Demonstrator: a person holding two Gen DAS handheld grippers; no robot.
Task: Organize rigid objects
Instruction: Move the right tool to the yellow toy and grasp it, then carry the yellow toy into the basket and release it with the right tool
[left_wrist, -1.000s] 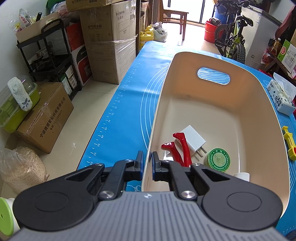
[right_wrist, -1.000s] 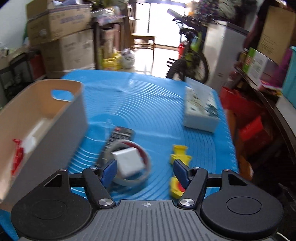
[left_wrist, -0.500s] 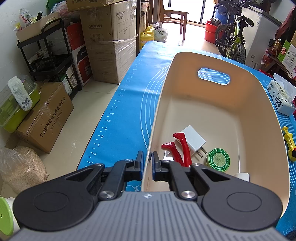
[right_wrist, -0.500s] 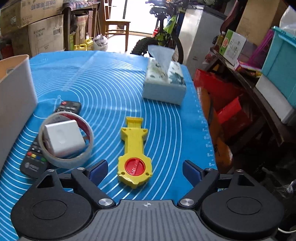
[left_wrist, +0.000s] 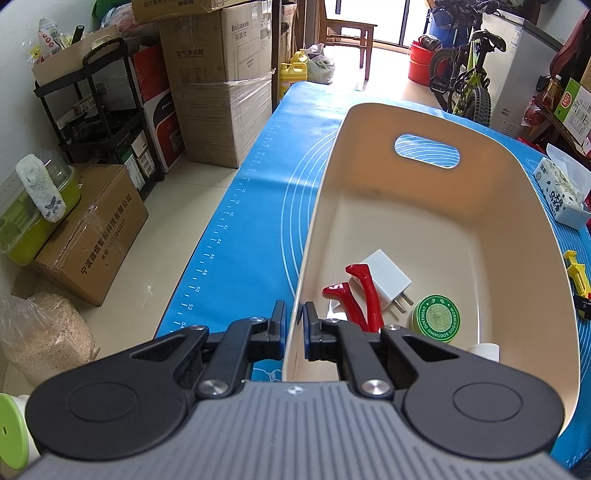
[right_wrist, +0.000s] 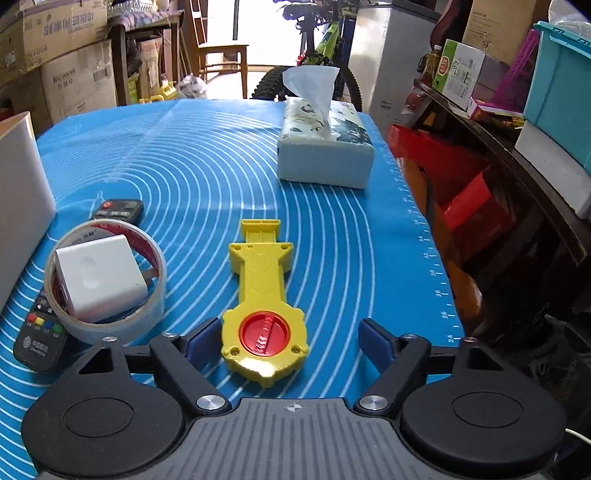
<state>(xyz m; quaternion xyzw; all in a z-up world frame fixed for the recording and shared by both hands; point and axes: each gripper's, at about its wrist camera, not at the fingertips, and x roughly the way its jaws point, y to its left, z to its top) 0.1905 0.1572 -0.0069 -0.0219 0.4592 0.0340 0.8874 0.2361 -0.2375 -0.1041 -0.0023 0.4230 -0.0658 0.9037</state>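
My left gripper (left_wrist: 294, 322) is shut on the near left rim of a cream plastic bin (left_wrist: 424, 206). Inside lie a red tool (left_wrist: 364, 295), a white charger (left_wrist: 386, 278) and a green ointment tin (left_wrist: 437, 318). My right gripper (right_wrist: 290, 338) is open, its jaws either side of the round red-capped end of a yellow tool (right_wrist: 264, 295) lying on the blue mat (right_wrist: 207, 166). To its left a tape roll (right_wrist: 107, 280) holds a white charger cube (right_wrist: 98, 275) and rests on a black remote (right_wrist: 40, 332).
A tissue box (right_wrist: 327, 147) stands at the mat's far right. The bin's wall (right_wrist: 20, 199) shows at the left edge of the right wrist view. Cardboard boxes, a shelf and a bicycle surround the table. The mat's right edge drops off near red crates.
My right gripper swung right from the tape roll, moved forward over the yellow tool, and now brackets its round end. The left gripper has not moved.
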